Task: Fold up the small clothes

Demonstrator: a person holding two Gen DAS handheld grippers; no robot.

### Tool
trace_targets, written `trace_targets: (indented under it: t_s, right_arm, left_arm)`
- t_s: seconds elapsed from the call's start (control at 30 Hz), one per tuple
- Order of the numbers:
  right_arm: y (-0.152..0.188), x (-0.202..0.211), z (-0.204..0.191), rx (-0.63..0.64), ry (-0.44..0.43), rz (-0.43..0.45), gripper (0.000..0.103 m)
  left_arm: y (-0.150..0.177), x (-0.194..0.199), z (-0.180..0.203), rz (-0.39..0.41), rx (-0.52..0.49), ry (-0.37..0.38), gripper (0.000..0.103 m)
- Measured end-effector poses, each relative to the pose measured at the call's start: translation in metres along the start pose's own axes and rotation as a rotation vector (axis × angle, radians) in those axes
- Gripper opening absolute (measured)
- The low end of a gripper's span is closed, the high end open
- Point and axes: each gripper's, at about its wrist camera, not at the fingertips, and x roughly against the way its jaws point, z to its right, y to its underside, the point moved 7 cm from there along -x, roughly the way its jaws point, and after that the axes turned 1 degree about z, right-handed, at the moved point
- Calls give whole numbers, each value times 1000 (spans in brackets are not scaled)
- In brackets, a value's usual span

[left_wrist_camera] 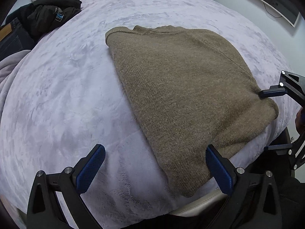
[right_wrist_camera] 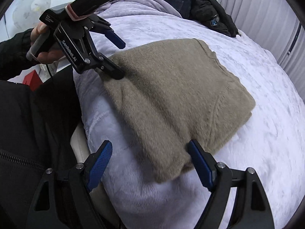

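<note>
A brown knitted sweater [left_wrist_camera: 181, 87] lies folded into a rough rectangle on the lilac fleece blanket [left_wrist_camera: 57, 95], its near edge by the bed's front edge. My left gripper [left_wrist_camera: 155, 168] is open, its jaws wide at the sweater's near left corner. In the right wrist view the sweater [right_wrist_camera: 171, 95] fills the middle; my right gripper [right_wrist_camera: 149, 162] is open at its near right corner. The left gripper [right_wrist_camera: 119, 57] also shows there, open, one finger [right_wrist_camera: 112, 72] touching the sweater's edge. The right gripper [left_wrist_camera: 266, 120] shows open at the left wrist view's right edge.
A black jacket [left_wrist_camera: 47, 15] and dark jeans [left_wrist_camera: 11, 38] lie at the bed's far left corner. A monitor [left_wrist_camera: 276, 2] hangs on the wall at right. A white curtain [right_wrist_camera: 266, 19] runs behind the bed. The person's dark clothing [right_wrist_camera: 28, 124] is close to the bed's edge.
</note>
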Motion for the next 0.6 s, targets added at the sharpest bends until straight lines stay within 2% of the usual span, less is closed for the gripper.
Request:
trace_targets:
  t_s: [0.07, 0.13, 0.2, 0.23, 0.3, 0.37, 0.4, 0.47, 0.53, 0.6]
  right_arm:
    - [-8, 8, -2, -7, 30, 4, 84]
    - [-17, 22, -10, -4, 27, 49, 84]
    - [-28, 26, -20, -6, -16, 105, 84]
    - [-31, 23, -25, -15, -43, 114, 84]
    - [-25, 5, -25, -44, -34, 55, 84]
    - [-8, -23, -16, -80, 34, -54, 84]
    - [-3, -28, -13, -90, 60, -76, 84]
    - [-5, -18, -16, -113, 62, -47, 84]
    - [-15, 2, -13, -153, 68, -8, 85]
    - [-29, 25, -5, -201, 118, 52, 85]
  left_arm:
    - [-3, 10, 1, 27, -10, -23, 103]
    - [-8, 19, 5, 59, -25, -38, 103]
    - [-12, 16, 0, 59, -13, -66, 103]
    - [-13, 10, -5, 34, 6, -73, 103]
    - [-8, -1, -11, -20, 64, -52, 103]
    - [-6, 1, -9, -18, 93, -43, 103]
    - [-6, 6, -8, -4, 93, -69, 103]
    - [-9, 21, -3, 36, 88, -123, 103]
    - [-18, 36, 1, 82, 111, -132, 103]
    - [-27, 48, 2, 118, 150, -148, 103]
